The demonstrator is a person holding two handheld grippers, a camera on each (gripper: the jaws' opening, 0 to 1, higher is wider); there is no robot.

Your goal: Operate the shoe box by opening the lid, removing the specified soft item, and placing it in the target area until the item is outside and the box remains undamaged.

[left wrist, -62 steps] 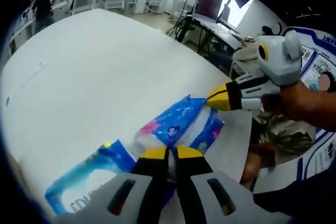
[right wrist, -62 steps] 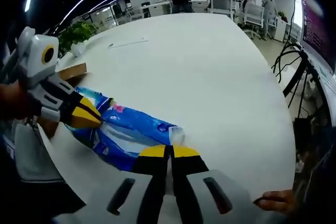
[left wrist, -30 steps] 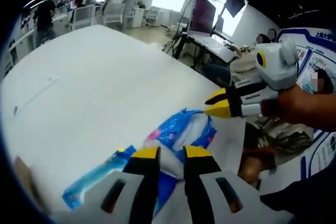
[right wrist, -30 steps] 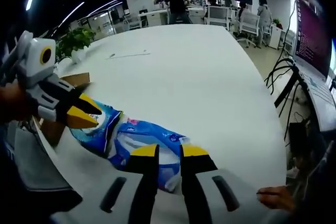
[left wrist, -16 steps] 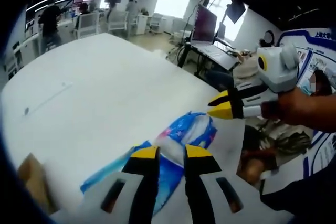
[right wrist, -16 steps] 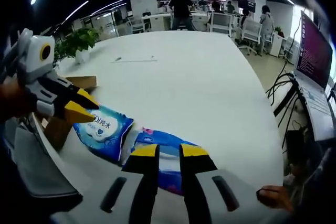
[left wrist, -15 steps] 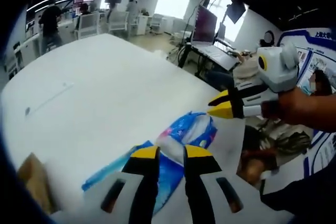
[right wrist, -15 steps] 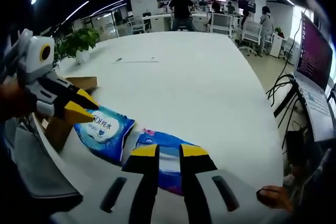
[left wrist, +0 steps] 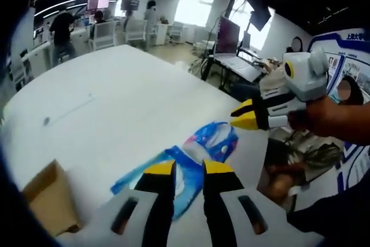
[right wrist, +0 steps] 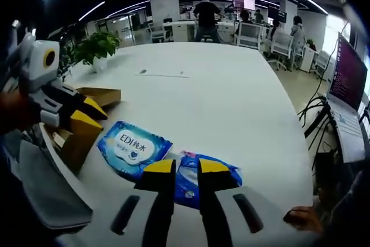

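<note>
Soft items: you have two blue packs lying flat on the white table (right wrist: 231, 96), outside the box. The wipes pack (right wrist: 134, 147) with the white label sits at about 10 o'clock from your right gripper's tips in the right gripper view; the second blue pack (right wrist: 208, 176) lies just past those tips, partly hidden by them. In the left gripper view the same two read as the second pack (left wrist: 211, 141) at 12 o'clock from your left tips and the wipes pack (left wrist: 179, 180) under them, just beside each other, perhaps overlapping.

Shoe box: the brown cardboard box (right wrist: 87, 125) stands at the table edge, at 9 o'clock in the right gripper view, touching or just beside the wipes pack. It looks open. In the left gripper view a corner of the box (left wrist: 49, 195) shows at 8 o'clock. No damage is visible on the parts you can see.

Left gripper (left wrist: 188, 169): jaws parted, nothing between them.

Right gripper (right wrist: 179, 167): jaws parted, empty, above the second pack.

Progress: judging by the layout, the lid step and removal are done and the packs are set down. What remains is to confirm they lie in the target area, which is not marked in view.
</note>
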